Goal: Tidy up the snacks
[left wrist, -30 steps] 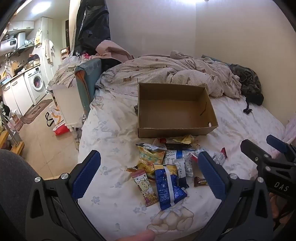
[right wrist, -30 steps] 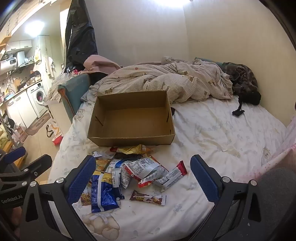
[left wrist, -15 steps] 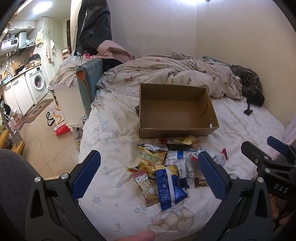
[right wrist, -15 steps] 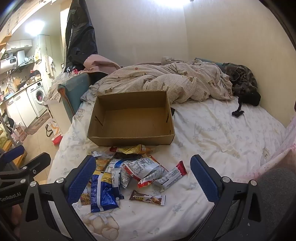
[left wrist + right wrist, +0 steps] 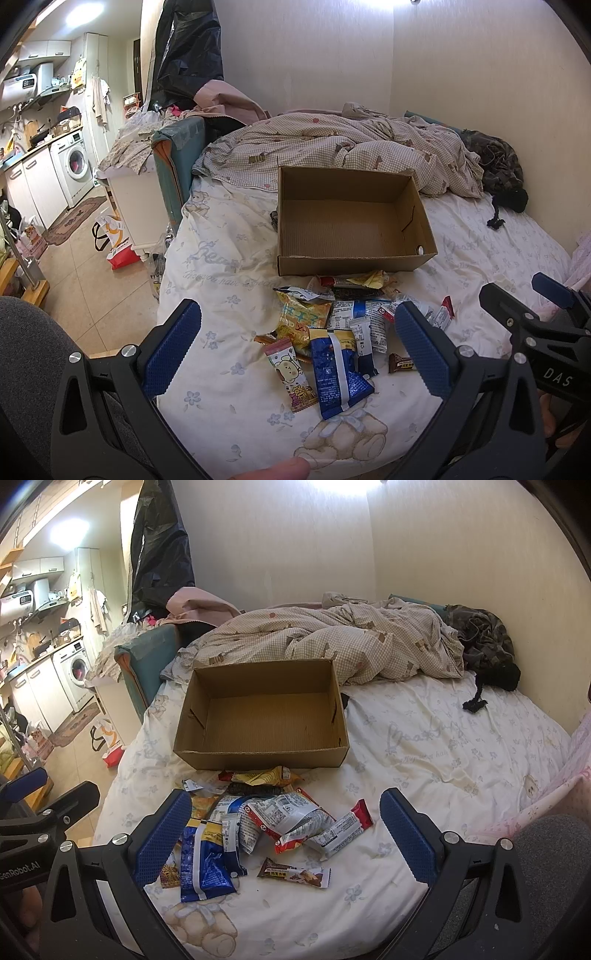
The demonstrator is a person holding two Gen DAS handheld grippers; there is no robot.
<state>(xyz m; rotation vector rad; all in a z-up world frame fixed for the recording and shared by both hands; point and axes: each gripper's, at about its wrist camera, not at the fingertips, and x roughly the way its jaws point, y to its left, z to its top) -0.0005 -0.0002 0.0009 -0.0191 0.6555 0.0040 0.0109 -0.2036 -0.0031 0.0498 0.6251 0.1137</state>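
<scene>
Cardboard box (image 5: pixel 262 720), empty, on bed (image 5: pixel 443 746); snack packets (image 5: pixel 258 823) heaped at its near wall, ready for loading. We hold left hand-held gripper (image 5: pixel 295 350) and right hand-held gripper (image 5: pixel 280 834) spread wide, empty, above them.

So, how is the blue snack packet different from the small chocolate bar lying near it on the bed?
The blue snack packet is larger and wider, while the chocolate bar is slim and short. The packet is blue with a white and yellow stripe; the bar is brown with white ends. The packet overlaps other wrappers in the pile; the bar lies apart from them on the bedsheet. Both lie flat, outside the cardboard box, and no gripper holds them.
</scene>
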